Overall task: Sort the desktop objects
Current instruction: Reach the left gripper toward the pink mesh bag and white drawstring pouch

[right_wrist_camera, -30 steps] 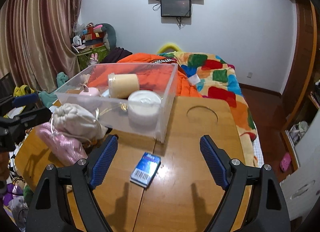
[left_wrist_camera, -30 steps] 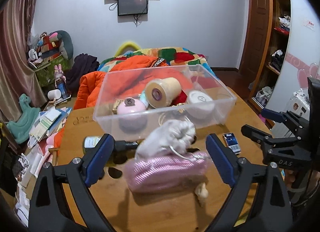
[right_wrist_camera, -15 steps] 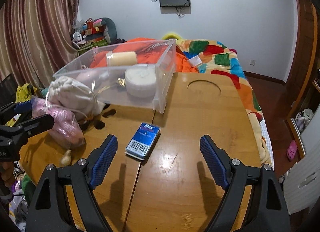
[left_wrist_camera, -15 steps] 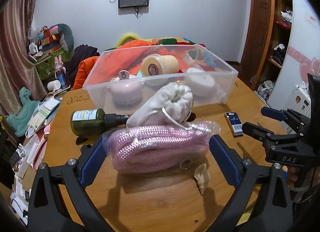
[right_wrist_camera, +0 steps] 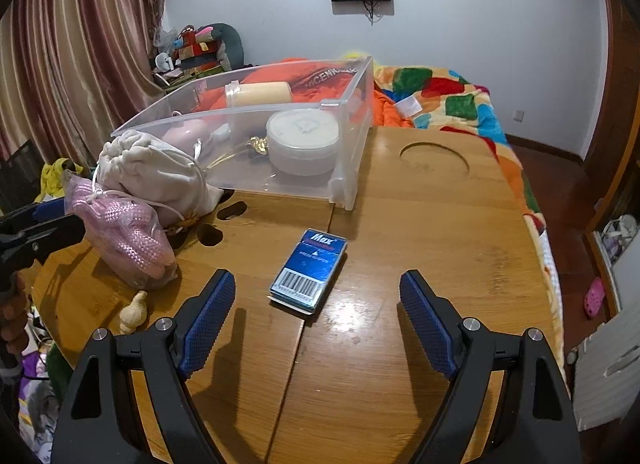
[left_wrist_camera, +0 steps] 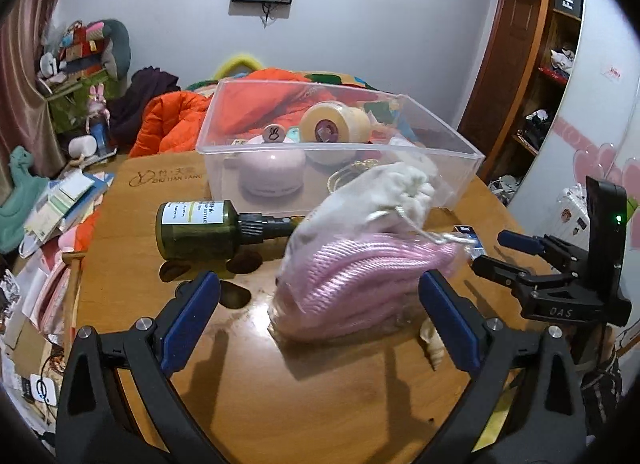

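Observation:
My left gripper (left_wrist_camera: 320, 316) is open and empty, low over the wooden table (left_wrist_camera: 280, 404). Just ahead of it lies a pink rope bundle in a clear bag (left_wrist_camera: 360, 288) with a white drawstring pouch (left_wrist_camera: 372, 200) on top. A dark green bottle (left_wrist_camera: 200, 228) lies to the left. My right gripper (right_wrist_camera: 316, 316) is open and empty, with a blue box (right_wrist_camera: 310, 270) lying between and just beyond its fingers. The clear plastic bin (right_wrist_camera: 348, 152) behind holds a beige tape roll (left_wrist_camera: 334, 126), a pink device (left_wrist_camera: 272, 176) and a white round tin (right_wrist_camera: 302, 142).
A small pale shell (left_wrist_camera: 432, 344) lies at my left gripper's right finger; it also shows in the right wrist view (right_wrist_camera: 134, 310). The table has a round cut-out (right_wrist_camera: 434, 158) at the far right. A bed with a colourful quilt (right_wrist_camera: 440, 96) is behind the table.
Both grippers have drawn back and lowered toward the table. The pink bundle and pouch now lie ahead of my left fingers. The blue box now sits closer between my right fingers.

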The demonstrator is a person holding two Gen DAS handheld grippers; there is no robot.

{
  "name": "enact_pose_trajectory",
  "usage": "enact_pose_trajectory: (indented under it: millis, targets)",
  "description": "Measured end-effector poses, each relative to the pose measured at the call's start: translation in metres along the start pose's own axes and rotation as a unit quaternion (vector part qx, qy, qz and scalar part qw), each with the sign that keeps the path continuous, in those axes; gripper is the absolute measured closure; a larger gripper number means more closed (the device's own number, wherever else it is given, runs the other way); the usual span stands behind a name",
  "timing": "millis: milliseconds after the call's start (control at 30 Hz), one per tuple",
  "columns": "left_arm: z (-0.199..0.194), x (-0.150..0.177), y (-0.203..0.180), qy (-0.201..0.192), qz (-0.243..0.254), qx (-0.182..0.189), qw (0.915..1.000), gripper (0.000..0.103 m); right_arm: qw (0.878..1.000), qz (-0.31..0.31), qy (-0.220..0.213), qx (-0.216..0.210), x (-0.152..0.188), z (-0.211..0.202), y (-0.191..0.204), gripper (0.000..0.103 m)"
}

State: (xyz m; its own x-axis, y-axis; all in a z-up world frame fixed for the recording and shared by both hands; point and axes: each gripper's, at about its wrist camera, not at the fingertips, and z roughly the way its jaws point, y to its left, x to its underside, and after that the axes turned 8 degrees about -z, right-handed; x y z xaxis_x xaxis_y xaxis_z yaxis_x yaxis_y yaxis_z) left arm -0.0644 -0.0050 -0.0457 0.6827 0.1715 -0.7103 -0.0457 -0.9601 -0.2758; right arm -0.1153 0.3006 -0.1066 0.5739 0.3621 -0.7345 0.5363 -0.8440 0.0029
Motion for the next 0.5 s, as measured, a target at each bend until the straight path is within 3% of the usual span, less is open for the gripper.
enact_pose_trajectory:
  millis: [133,200,400,500]
  targets:
    - [0.011,0.0,0.004,0.009,-0.013,0.023,0.9996,0.004,1.0,-0.004,0.005,0.015,-0.001,0.005,0.003,0.021]
    - [0.012,0.001,0.001,0.003,-0.006,0.037,0.9993,0.017,1.0,-0.008,0.007,0.024,-0.002,0.007,0.005,0.023]
    - [0.015,0.004,-0.008,0.011,0.012,0.074,0.9971,0.039,0.999,-0.012,0.011,0.032,-0.005,0.01,0.007,0.027]
    - [0.013,0.006,-0.008,0.011,0.012,0.079,0.9967,0.041,0.999,-0.013,0.015,0.034,-0.005,0.012,0.007,0.032]
